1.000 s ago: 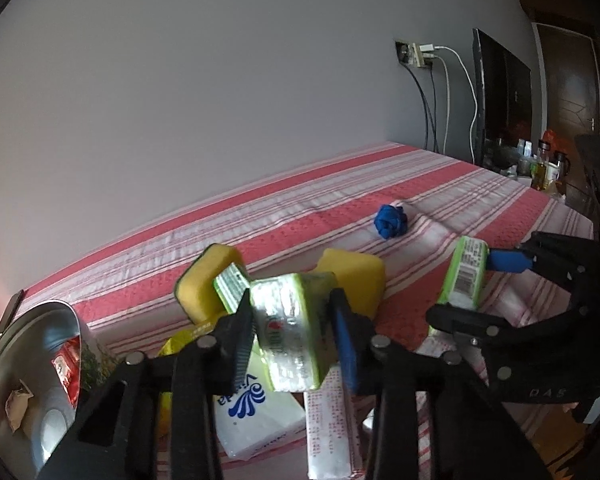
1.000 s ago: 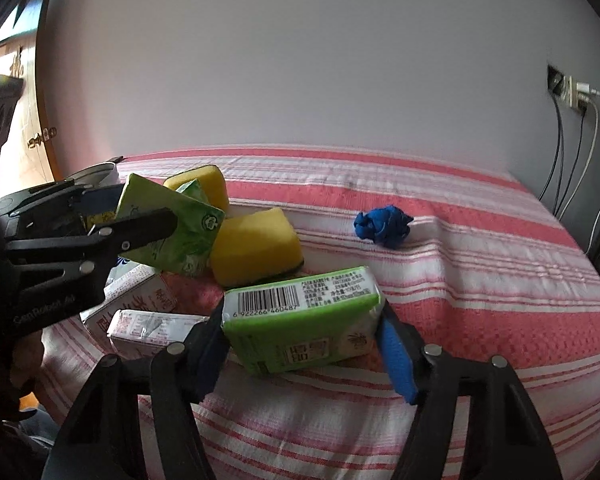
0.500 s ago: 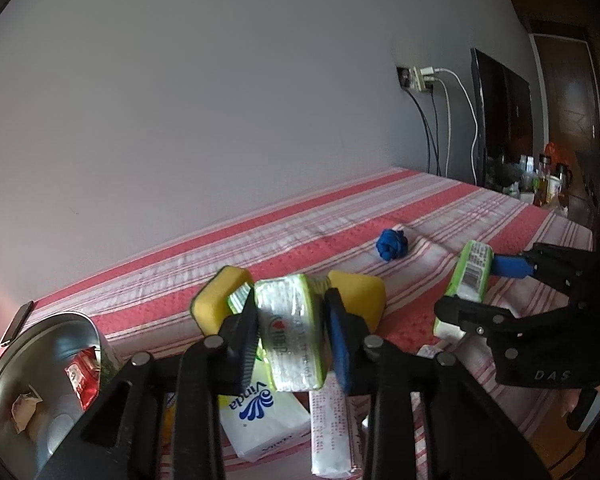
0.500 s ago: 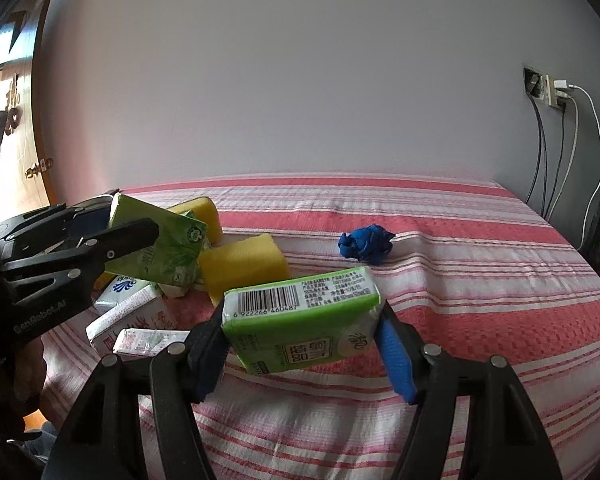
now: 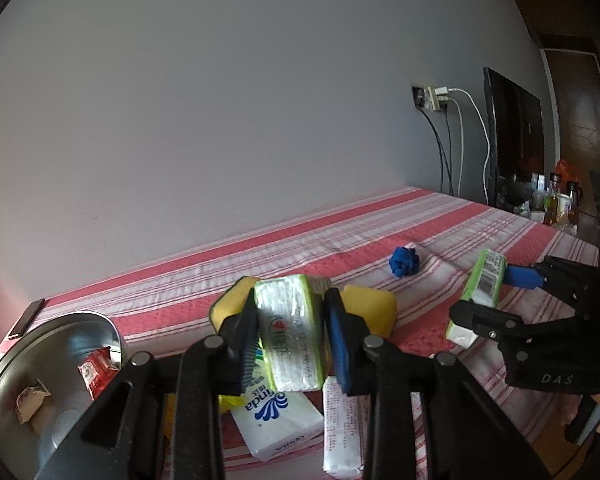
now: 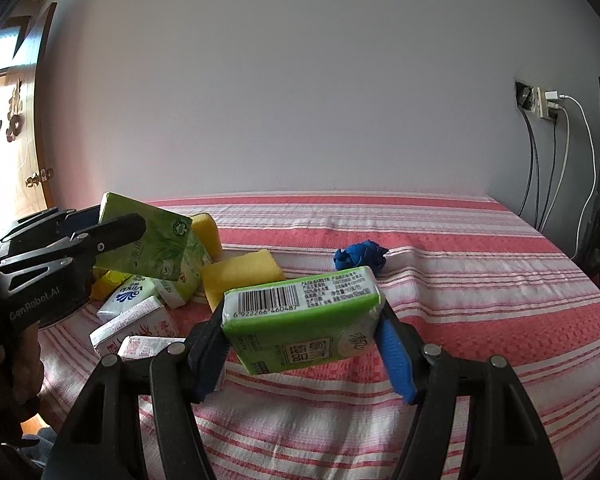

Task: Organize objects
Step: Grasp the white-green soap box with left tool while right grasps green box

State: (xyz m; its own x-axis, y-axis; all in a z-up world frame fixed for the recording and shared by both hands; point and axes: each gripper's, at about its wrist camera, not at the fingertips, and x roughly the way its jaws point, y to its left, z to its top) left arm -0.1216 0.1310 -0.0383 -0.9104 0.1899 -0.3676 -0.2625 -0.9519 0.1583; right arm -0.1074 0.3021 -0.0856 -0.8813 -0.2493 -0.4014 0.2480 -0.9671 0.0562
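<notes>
My left gripper [image 5: 292, 328] is shut on a green tissue pack [image 5: 290, 340], held on edge above the pile; from the right wrist view this same pack [image 6: 148, 246] hangs tilted in the left gripper [image 6: 112, 226]. My right gripper [image 6: 300, 344] is shut on a second green tissue pack [image 6: 304, 322], barcode side up, lifted over the striped cloth. In the left wrist view that pack [image 5: 480, 296] sits between the right gripper [image 5: 496, 296] fingers. Two yellow sponges [image 6: 242, 278] and white tissue packs [image 5: 274, 420] lie below.
A steel bowl [image 5: 4, 384] holding a red sachet stands at the left edge of the red-striped table [image 6: 460, 280]. A blue crumpled ball [image 6: 360, 256] lies mid-table. Wall socket with cables [image 6: 548, 108] and a dark screen stand at the right. A phone lies near the far left corner.
Both grippers rose and tilted slightly upward with their green packs still held. The left jaws closed a little tighter on their pack.
</notes>
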